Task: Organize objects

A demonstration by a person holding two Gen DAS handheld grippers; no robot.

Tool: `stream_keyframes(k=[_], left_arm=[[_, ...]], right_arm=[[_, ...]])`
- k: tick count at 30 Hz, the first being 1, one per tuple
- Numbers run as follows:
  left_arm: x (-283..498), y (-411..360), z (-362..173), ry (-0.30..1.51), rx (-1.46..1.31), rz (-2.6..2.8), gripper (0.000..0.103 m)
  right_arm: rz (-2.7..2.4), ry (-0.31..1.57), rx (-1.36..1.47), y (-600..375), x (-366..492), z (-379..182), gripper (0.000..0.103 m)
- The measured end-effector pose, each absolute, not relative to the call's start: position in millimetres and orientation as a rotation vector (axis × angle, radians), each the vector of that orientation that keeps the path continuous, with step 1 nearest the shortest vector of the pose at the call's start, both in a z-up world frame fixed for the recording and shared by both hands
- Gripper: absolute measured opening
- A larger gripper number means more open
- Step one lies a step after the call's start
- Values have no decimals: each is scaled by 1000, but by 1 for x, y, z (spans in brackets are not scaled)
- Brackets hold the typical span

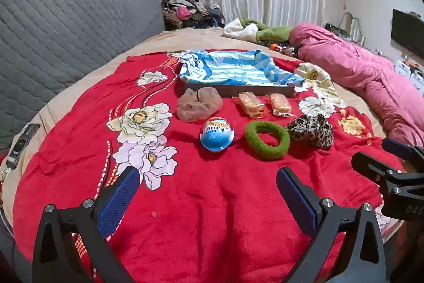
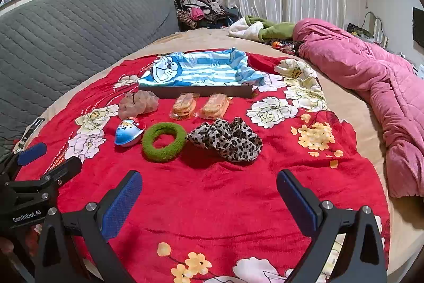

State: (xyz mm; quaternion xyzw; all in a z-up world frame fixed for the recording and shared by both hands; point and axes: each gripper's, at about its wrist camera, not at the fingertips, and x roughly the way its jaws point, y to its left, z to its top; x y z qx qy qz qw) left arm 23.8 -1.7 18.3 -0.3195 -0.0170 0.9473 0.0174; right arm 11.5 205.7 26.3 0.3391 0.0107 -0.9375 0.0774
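Note:
On a red floral blanket (image 1: 212, 203) lie a blue-white toy egg (image 1: 216, 134) (image 2: 129, 131), a green fuzzy scrunchie (image 1: 267, 140) (image 2: 164, 142), a leopard-print scrunchie (image 1: 310, 130) (image 2: 225, 139), a beige scrunchie (image 1: 198, 104) (image 2: 137, 103) and two wrapped snack cakes (image 1: 251, 104) (image 2: 214, 105). Behind them is a shallow box lined with blue striped cartoon cloth (image 1: 235, 71) (image 2: 198, 71). My left gripper (image 1: 208, 190) is open and empty, short of the egg. My right gripper (image 2: 209, 193) is open and empty, short of the scrunchies.
A pink quilt (image 2: 371, 76) lies along the right side of the bed. A grey padded headboard (image 1: 66, 31) is at the left. Clothes are piled at the back (image 2: 201, 10). A dark flat object (image 1: 22, 142) lies at the blanket's left edge.

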Motion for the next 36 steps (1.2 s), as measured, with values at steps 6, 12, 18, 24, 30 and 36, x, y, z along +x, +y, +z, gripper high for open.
stream_keyframes(k=[6, 12, 18, 24, 30, 36], left_arm=[[29, -4, 21, -67, -990, 2938, 103], [34, -5, 26, -56, -985, 2948, 103], [37, -8, 28, -60, -993, 2952, 103], [39, -10, 27, -65, -1004, 2953, 103], [40, -10, 26, -66, -1007, 2953, 103], [41, -10, 26, -79, -1019, 2951, 103]], right_arm=[[-2809, 41, 1004, 205, 17, 30, 102], [-2803, 36, 994, 205, 22, 34, 102], [-2804, 42, 990, 204, 27, 38, 102], [-2804, 39, 992, 206, 30, 38, 102], [-2802, 38, 1000, 207, 32, 38, 102], [-2791, 34, 1008, 206, 30, 37, 102]])
